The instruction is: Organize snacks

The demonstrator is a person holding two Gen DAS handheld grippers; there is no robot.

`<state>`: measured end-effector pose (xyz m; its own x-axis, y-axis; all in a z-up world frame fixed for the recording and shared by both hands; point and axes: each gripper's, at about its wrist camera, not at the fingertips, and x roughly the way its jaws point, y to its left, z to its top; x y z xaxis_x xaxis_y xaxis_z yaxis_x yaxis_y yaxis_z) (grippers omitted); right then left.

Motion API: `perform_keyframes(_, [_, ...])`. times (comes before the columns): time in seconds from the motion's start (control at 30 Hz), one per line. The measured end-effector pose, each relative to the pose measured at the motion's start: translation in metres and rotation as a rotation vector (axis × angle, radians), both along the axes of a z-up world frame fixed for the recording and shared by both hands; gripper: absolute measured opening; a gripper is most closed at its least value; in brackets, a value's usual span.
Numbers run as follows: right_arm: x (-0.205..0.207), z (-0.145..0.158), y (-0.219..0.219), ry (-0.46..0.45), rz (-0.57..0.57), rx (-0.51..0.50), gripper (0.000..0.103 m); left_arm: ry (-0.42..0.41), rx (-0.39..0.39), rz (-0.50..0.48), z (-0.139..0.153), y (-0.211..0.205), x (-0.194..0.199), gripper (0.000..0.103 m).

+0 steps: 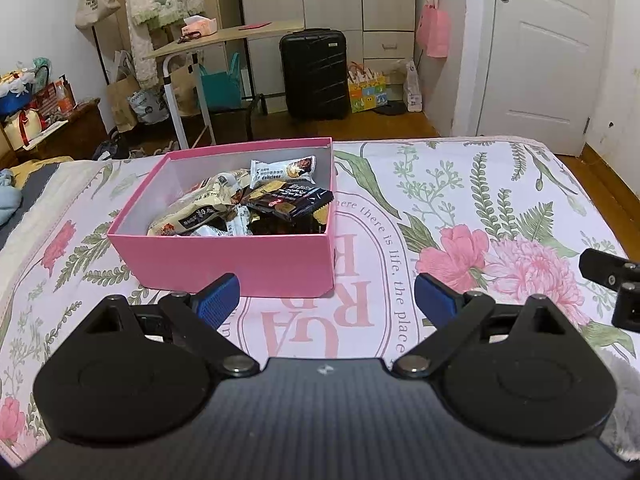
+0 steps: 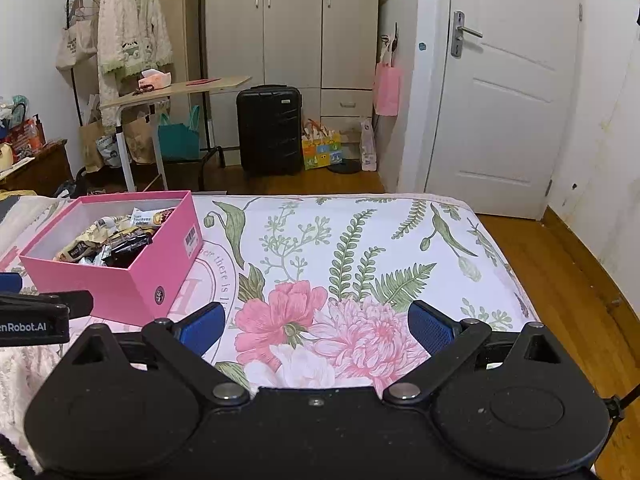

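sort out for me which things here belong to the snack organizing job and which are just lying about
Belongs to the job:
- open pink cardboard box on the floral bedspread
- black snack packet, white snack bar wrapper and cream snack bag in it

Just lying about:
- black hard-shell suitcase
- pink paper bag hanging by the door
- teal shopping bag

Ahead of your left tool [image 1: 327, 300] stands an open pink box [image 1: 224, 258] of snacks [image 1: 244, 208], its near wall just beyond the tips. To its right the flowered bed cover [image 2: 360, 248] lies bare before your right tool [image 2: 316, 326], both tools spread wide.
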<state>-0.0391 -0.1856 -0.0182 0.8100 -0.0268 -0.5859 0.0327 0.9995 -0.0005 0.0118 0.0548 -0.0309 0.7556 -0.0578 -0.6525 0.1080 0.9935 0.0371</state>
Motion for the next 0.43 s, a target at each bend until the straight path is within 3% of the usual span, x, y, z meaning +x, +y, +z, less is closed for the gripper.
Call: perform_keyframes(0.43, [0.0033,-0.0022,-0.0027,0.014,-0.021,0.005,0.1,-0.003,0.006,0.007,-0.0009,-0.0002,-0.0009,0.095])
